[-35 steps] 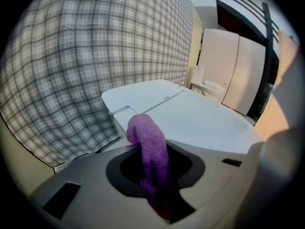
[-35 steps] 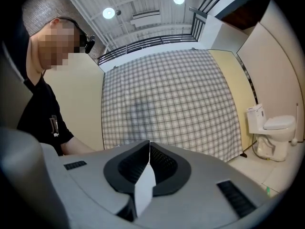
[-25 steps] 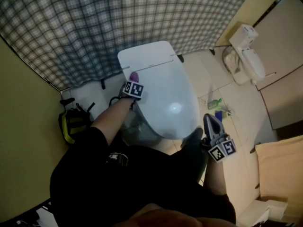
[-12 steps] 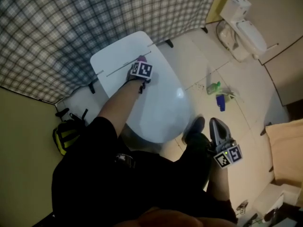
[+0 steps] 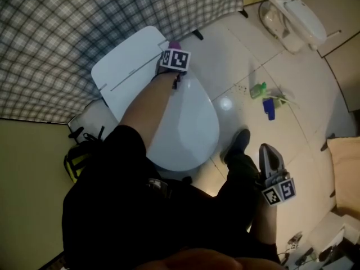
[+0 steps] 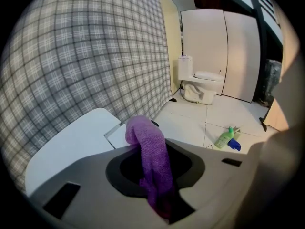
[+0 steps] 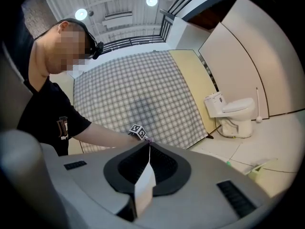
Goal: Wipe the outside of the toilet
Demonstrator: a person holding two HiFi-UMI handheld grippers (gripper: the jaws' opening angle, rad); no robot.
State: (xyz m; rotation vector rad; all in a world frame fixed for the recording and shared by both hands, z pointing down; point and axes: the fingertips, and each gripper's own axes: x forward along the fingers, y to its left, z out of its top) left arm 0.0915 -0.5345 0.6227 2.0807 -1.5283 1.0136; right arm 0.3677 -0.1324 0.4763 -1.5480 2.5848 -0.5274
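The white toilet (image 5: 185, 122) stands with its lid down in the middle of the head view, its tank (image 5: 126, 66) against the checked curtain. My left gripper (image 5: 174, 53) rests at the back of the lid near the hinge, on the far side from the person. It is shut on a purple cloth (image 6: 150, 159), whose tip (image 5: 174, 45) pokes out past the marker cube. In the left gripper view the cloth hangs over the lid's rear edge (image 6: 116, 135). My right gripper (image 5: 269, 157) is shut on nothing and hangs low beside the person's leg, away from the toilet.
A green bottle (image 5: 257, 90) and a blue object (image 5: 269, 108) lie on the tiled floor right of the toilet. A second toilet (image 5: 292, 13) stands at the top right. A black and yellow bag (image 5: 79, 156) sits at the left wall. The person's shoe (image 5: 239, 142) is near the bowl.
My left gripper has carried the purple cloth across the back of the lid, from its left side to its right side. The right gripper has stayed low at the right.
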